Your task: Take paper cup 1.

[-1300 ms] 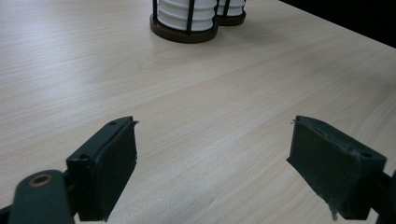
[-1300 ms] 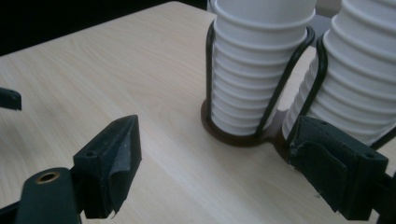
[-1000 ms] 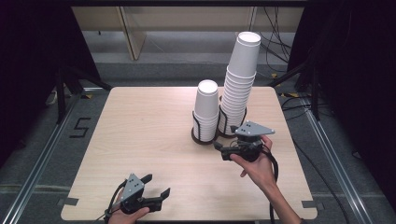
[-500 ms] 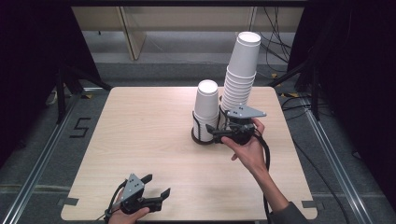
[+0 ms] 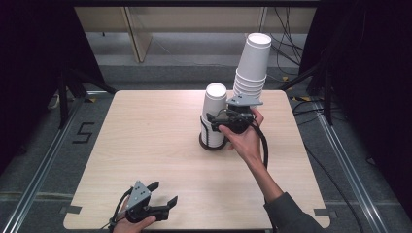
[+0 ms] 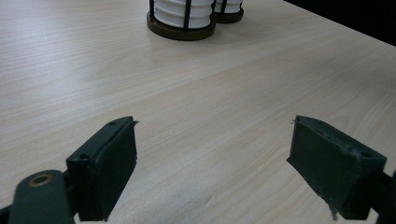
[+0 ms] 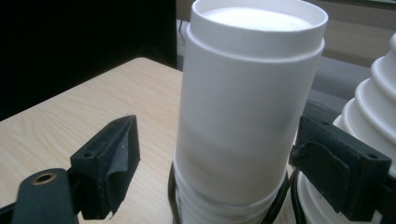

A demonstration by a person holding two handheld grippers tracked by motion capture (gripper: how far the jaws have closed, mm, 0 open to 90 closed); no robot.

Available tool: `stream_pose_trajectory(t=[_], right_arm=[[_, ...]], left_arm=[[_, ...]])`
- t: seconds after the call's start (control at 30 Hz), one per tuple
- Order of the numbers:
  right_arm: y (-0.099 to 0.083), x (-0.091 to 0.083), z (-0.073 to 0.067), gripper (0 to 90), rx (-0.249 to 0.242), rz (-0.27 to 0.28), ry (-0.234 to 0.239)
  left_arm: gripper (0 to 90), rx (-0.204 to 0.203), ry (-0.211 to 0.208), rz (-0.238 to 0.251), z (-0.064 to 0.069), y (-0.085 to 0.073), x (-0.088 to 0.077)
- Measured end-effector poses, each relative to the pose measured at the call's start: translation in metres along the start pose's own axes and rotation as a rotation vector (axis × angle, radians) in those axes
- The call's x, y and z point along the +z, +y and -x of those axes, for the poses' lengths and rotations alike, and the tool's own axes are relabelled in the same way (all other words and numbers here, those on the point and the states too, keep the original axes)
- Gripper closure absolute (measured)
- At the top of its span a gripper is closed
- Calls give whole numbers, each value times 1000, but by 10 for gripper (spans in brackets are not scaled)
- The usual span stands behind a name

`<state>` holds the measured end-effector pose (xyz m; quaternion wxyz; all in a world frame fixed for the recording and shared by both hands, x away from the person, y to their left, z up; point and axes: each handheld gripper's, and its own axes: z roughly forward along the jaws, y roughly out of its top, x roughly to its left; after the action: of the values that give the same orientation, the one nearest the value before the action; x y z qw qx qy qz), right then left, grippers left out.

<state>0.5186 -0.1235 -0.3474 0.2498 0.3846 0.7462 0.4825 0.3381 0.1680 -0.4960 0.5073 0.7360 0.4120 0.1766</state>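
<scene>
Two stacks of white paper cups stand upside down in black wire holders on the wooden table (image 5: 145, 136): a short stack (image 5: 215, 104) and a tall leaning stack (image 5: 252, 63) to its right. My right gripper (image 5: 214, 122) is at the short stack, held level from the right. In the right gripper view the top cup (image 7: 247, 93) stands between the jaws of the right gripper (image 7: 219, 140), open, with a gap at the left pad (image 7: 119, 154). My left gripper (image 5: 165, 193) rests near the front edge, open with nothing between its jaws (image 6: 212, 140). The short stack's holder (image 6: 184, 25) lies far ahead of it.
The tall stack (image 7: 373, 93) stands close against the right jaw's side. Dark curtains and floor rails surround the table. Cables trail on the floor at the back right (image 5: 291, 53). A wooden shelf unit (image 5: 136, 29) stands behind the table.
My right gripper has moved up and away from me to the short stack, and its jaws now stand around the top cup. The left gripper has not moved.
</scene>
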Motion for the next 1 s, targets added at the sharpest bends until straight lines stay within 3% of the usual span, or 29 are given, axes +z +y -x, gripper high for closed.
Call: stream_pose_trajectory(t=[0.33, 0.37, 0.47, 0.5, 0.77, 1.0], right_arm=[[11, 19, 0, 153, 12, 1, -78], [12, 20, 1, 154, 1, 6, -81], [13, 24, -1, 154, 41, -6, -86], [14, 25, -1, 153, 20, -8, -96], [14, 35, -1, 153, 72, -18, -106], [15, 42, -1, 158, 58, -19, -131]], left_arm=[[144, 5, -1, -5, 0, 0, 0], [145, -2, -2, -1, 0, 0, 0], [144, -2, -2, 0, 1, 0, 0], [144, 6, -3, -7, 0, 0, 0], [144, 4, -3, -5, 0, 0, 0], [144, 7, -6, -6, 1, 0, 0]])
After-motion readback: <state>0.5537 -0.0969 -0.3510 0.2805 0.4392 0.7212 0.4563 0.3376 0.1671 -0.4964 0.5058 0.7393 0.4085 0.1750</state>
